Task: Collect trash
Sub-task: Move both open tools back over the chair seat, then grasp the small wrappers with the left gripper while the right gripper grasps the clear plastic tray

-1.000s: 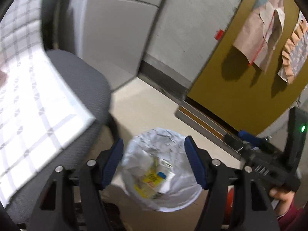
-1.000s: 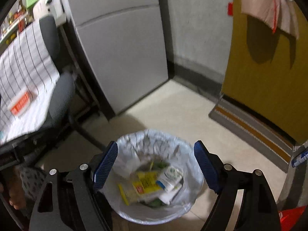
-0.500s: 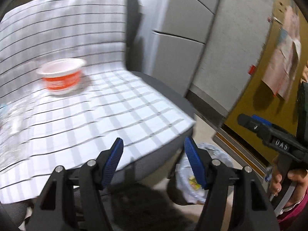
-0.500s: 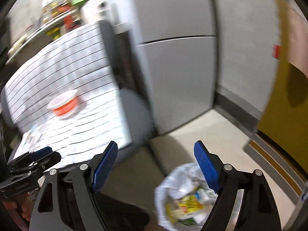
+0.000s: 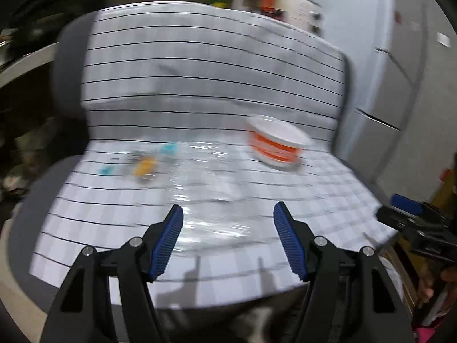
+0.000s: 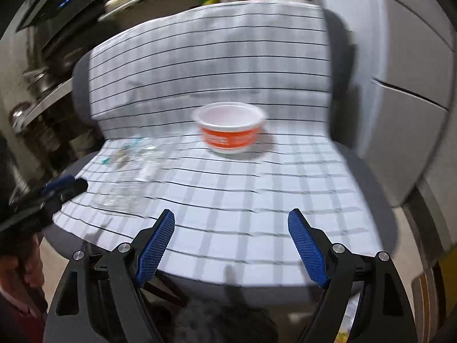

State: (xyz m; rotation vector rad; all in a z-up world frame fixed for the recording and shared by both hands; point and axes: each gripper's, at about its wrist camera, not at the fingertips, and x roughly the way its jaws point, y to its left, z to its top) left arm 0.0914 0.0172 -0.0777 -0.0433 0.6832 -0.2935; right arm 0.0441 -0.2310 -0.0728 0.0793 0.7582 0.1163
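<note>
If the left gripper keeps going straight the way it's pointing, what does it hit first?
Probably the clear plastic wrapper lying on the checked cloth, right ahead between the open left gripper fingers. The frame is blurred, so depth is uncertain.

My pads [image 5: 167, 243] are blue, ribbed, on black arms. The cloth [image 6: 228, 185] over the grey chair [image 6: 365, 177] is white with black lines and pale grey checks. The far cup [image 6: 230, 127] is white with an orange band. A clear wrapper [image 5: 211, 188] carries teal and orange print at left.
</note>
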